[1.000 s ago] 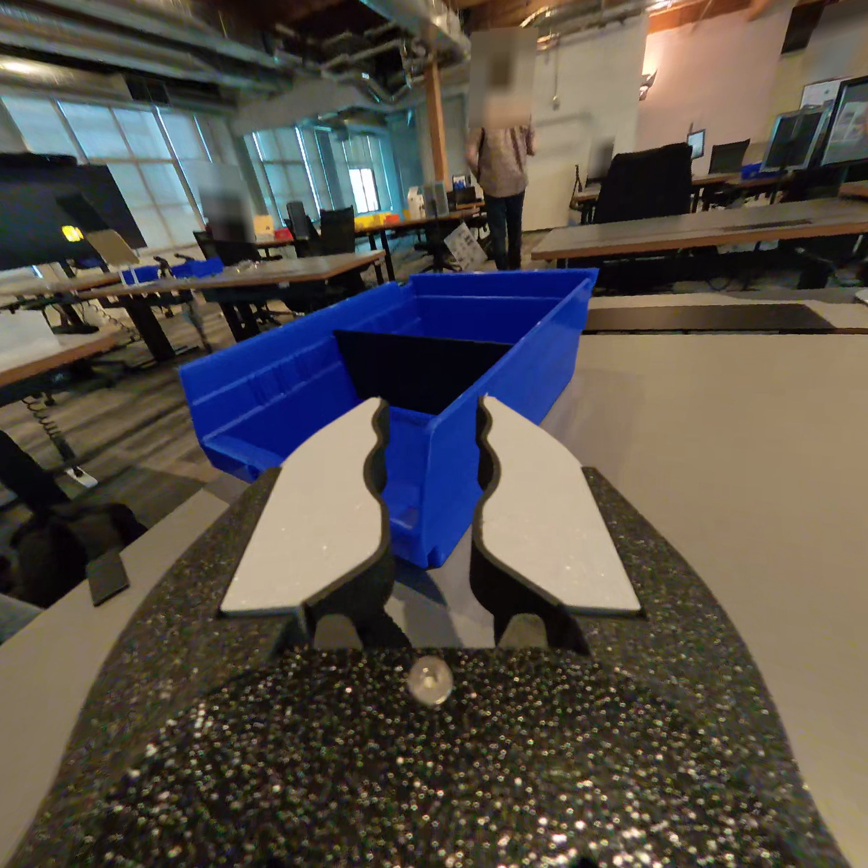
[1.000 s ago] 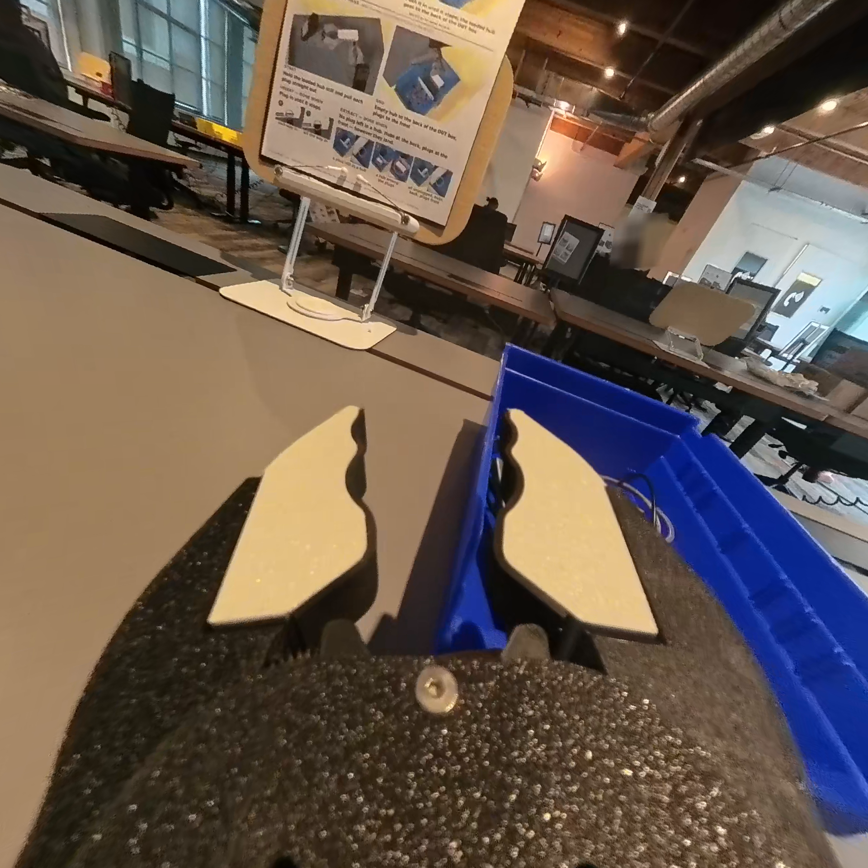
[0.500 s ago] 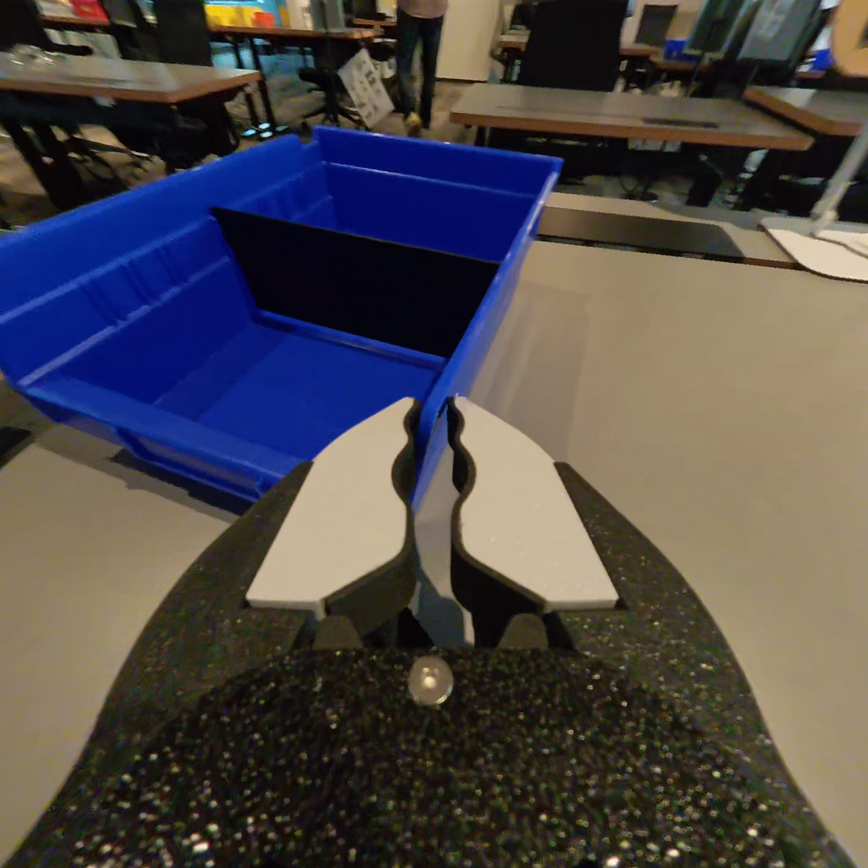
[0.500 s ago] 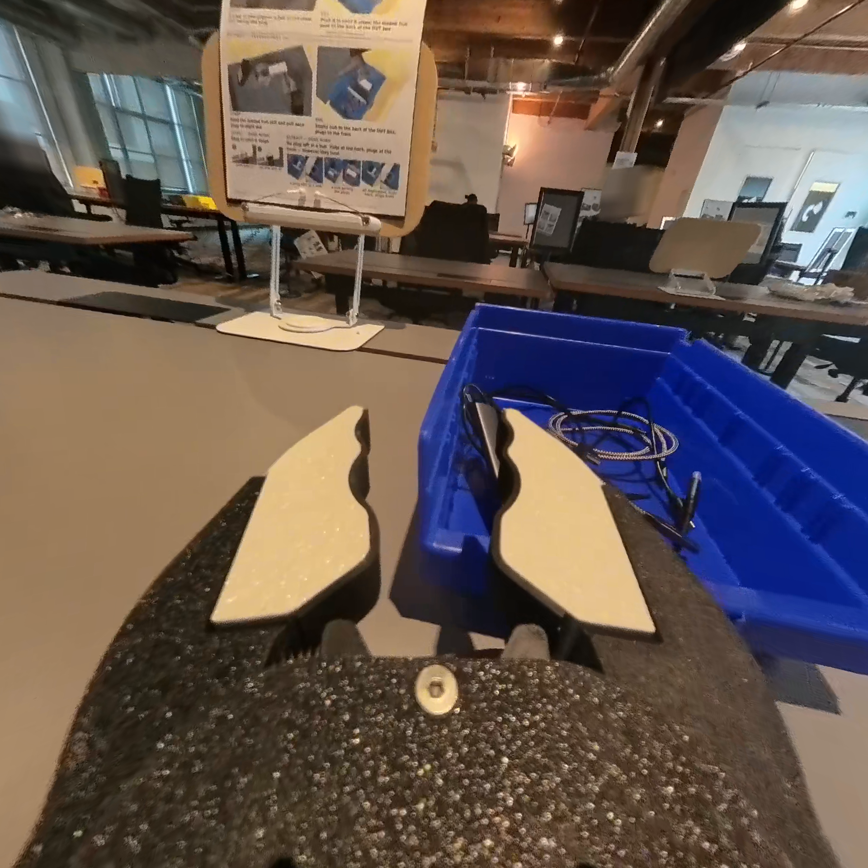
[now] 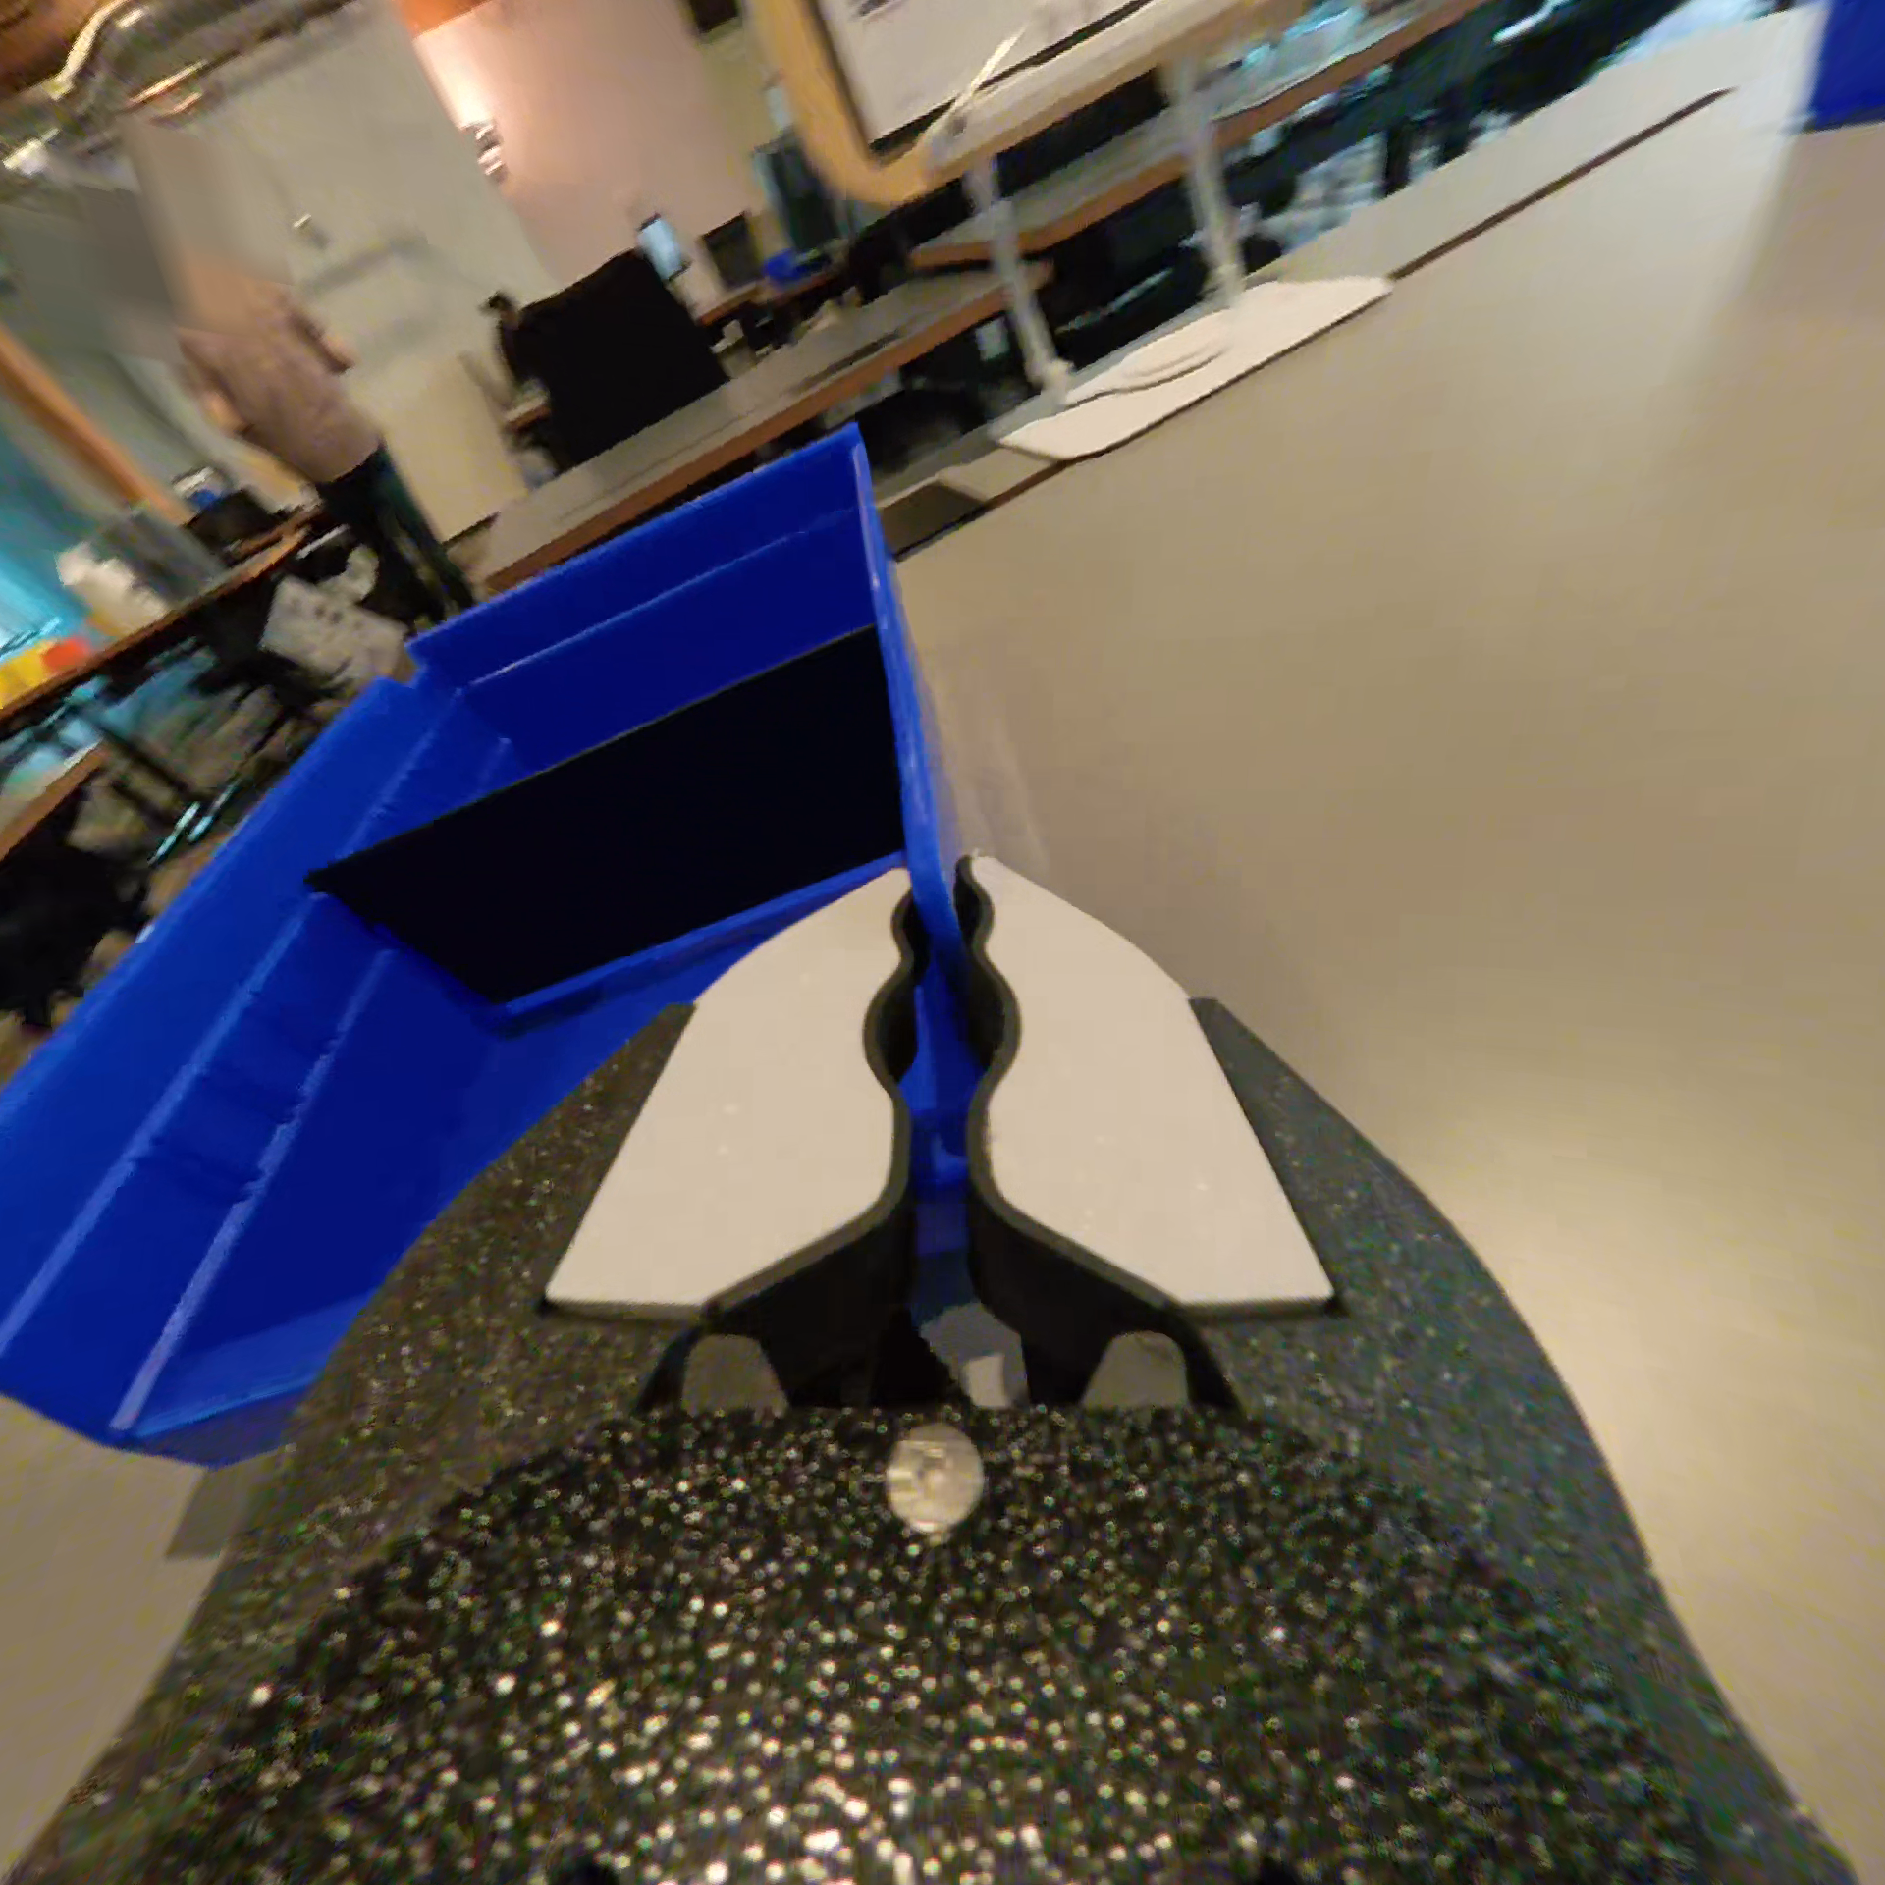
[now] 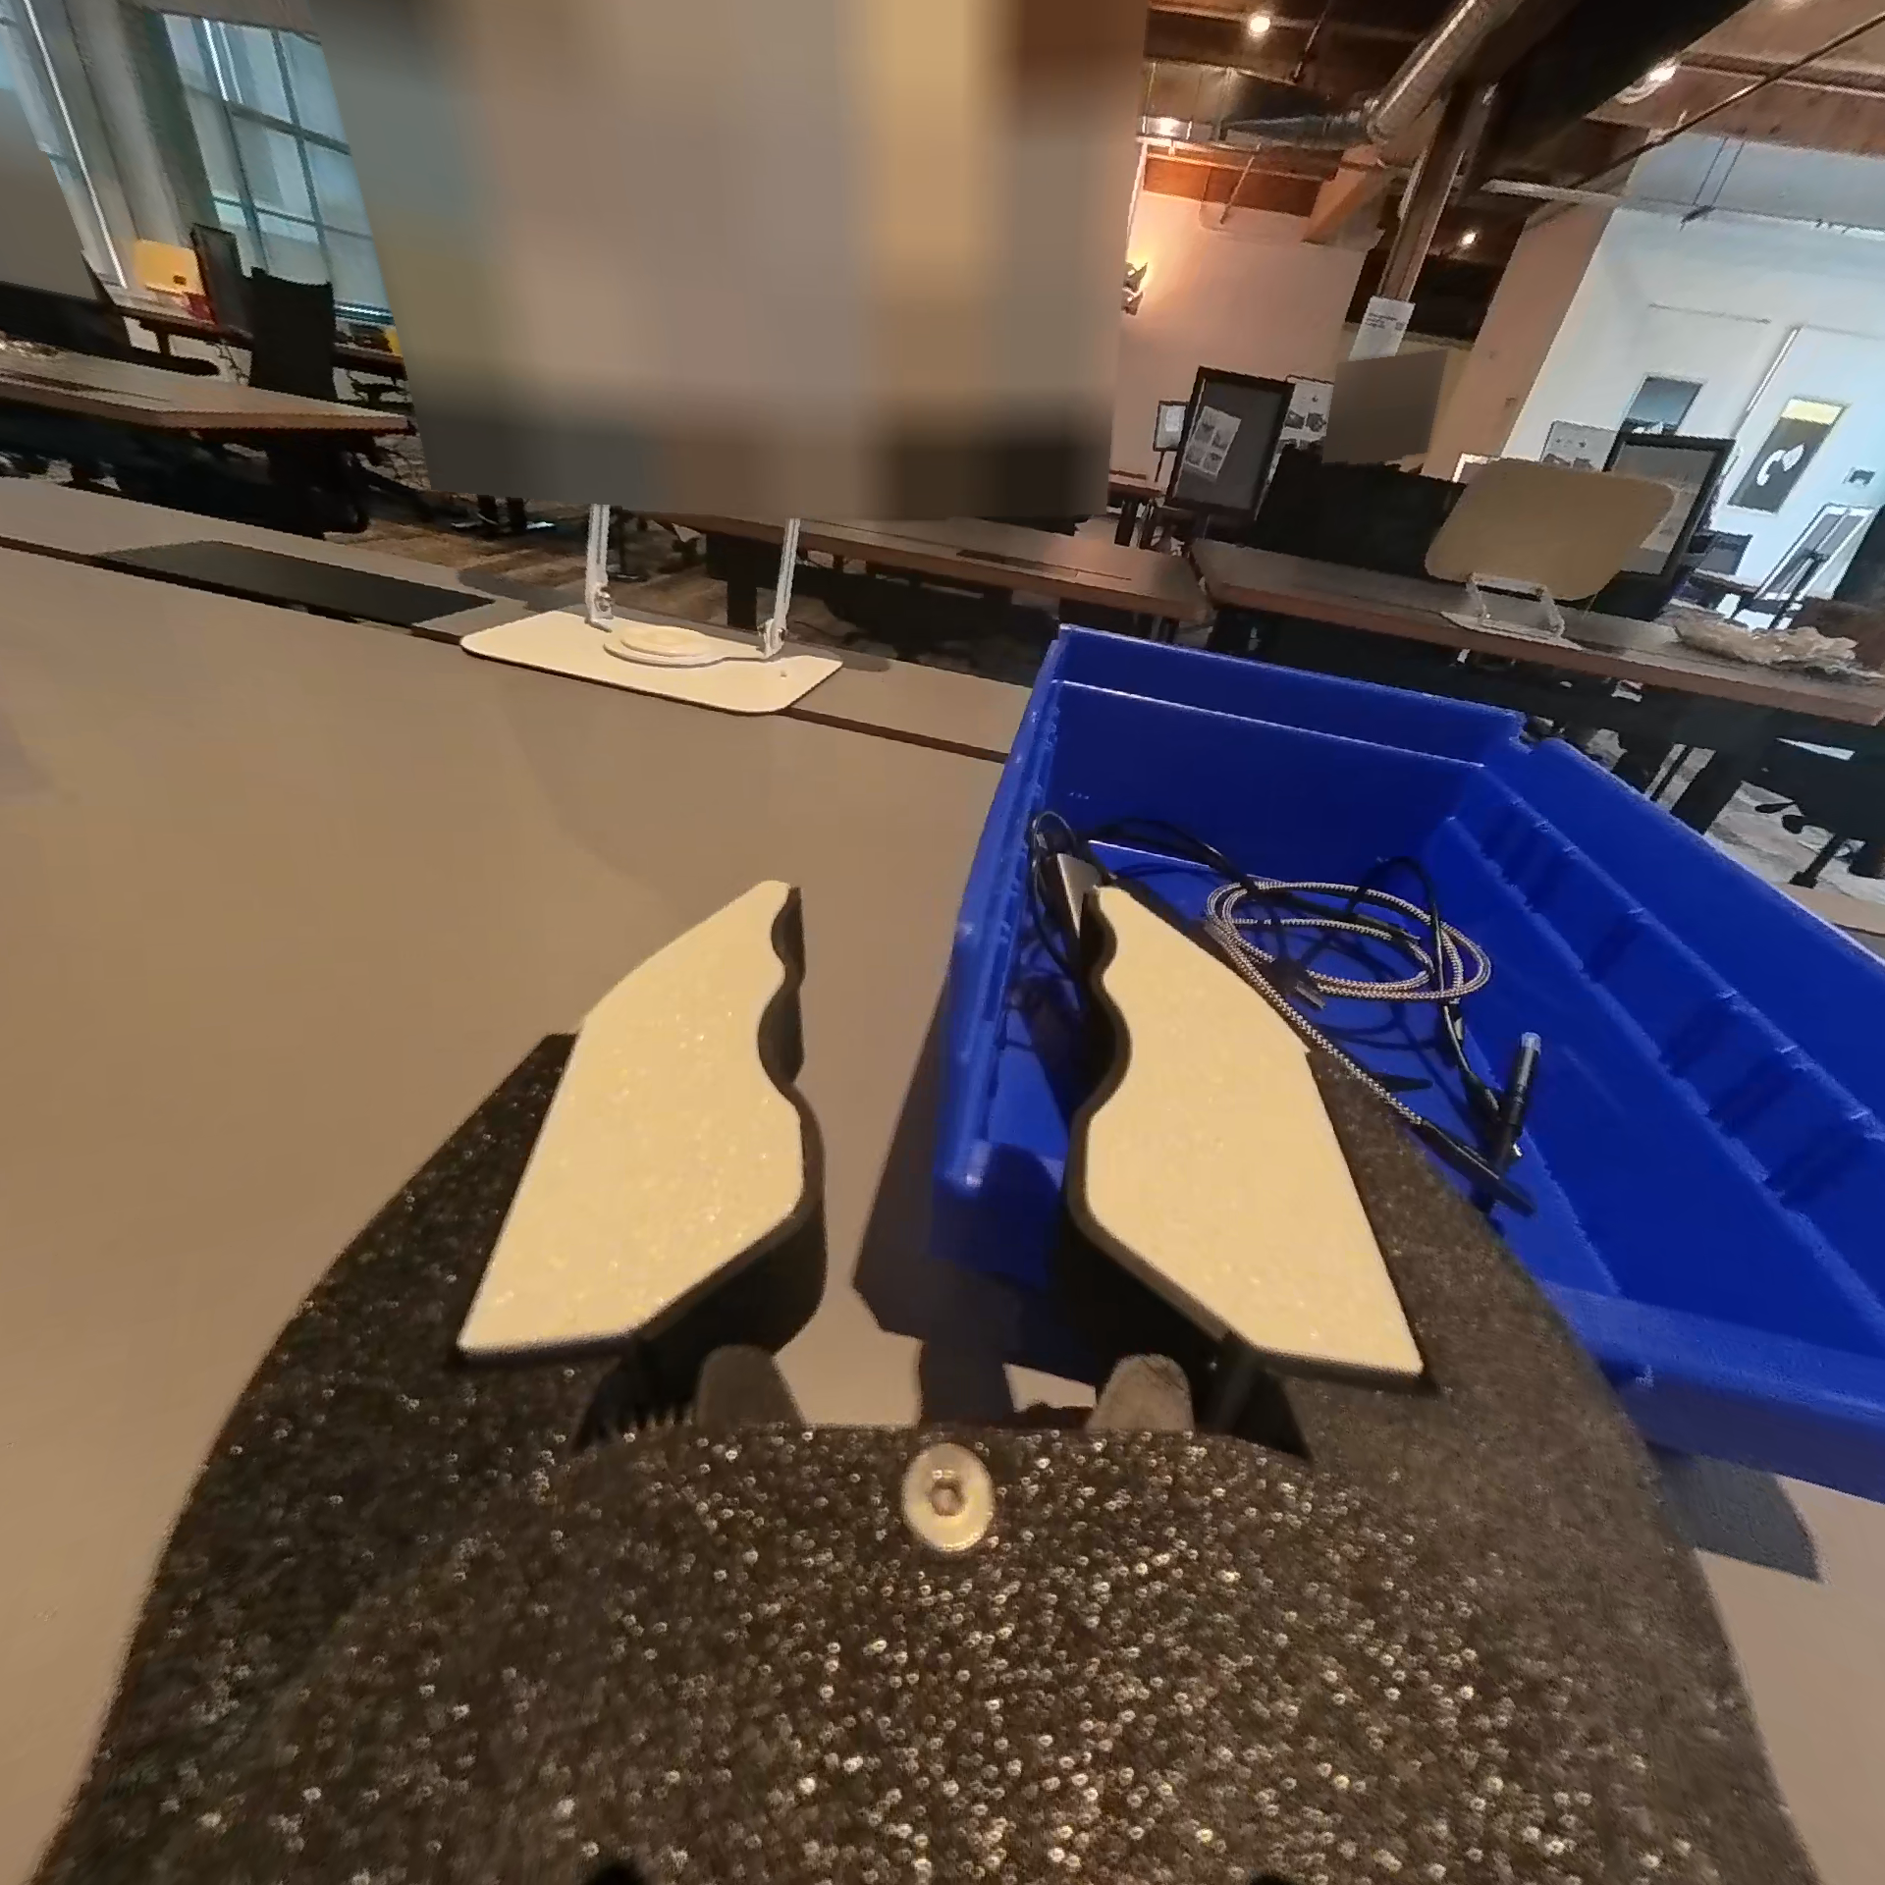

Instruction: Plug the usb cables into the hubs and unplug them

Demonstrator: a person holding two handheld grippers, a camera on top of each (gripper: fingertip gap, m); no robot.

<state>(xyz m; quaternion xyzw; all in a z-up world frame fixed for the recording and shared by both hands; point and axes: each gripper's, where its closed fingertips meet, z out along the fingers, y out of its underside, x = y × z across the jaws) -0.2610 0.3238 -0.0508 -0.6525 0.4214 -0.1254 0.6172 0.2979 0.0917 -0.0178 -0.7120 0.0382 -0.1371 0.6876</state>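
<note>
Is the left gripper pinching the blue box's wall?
Touching. The left wrist view shows the left gripper closed on the side wall of the blue bin, both fingers pressed against it.

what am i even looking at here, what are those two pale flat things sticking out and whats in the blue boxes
Each picture comes from a camera mounted on a hand-held gripper, looking forward along its two pale, flat jaws. A person holds one in each hand; there is no robot arm.

In the left wrist view, the left gripper is clamped on the side wall of a blue plastic bin with a black divider; the part of that bin in view has nothing in it.

In the right wrist view, the right gripper is open, straddling the near corner of a second blue plastic bin holding coiled braided and black cables.

Both bins sit on a plain grey tabletop.
</note>
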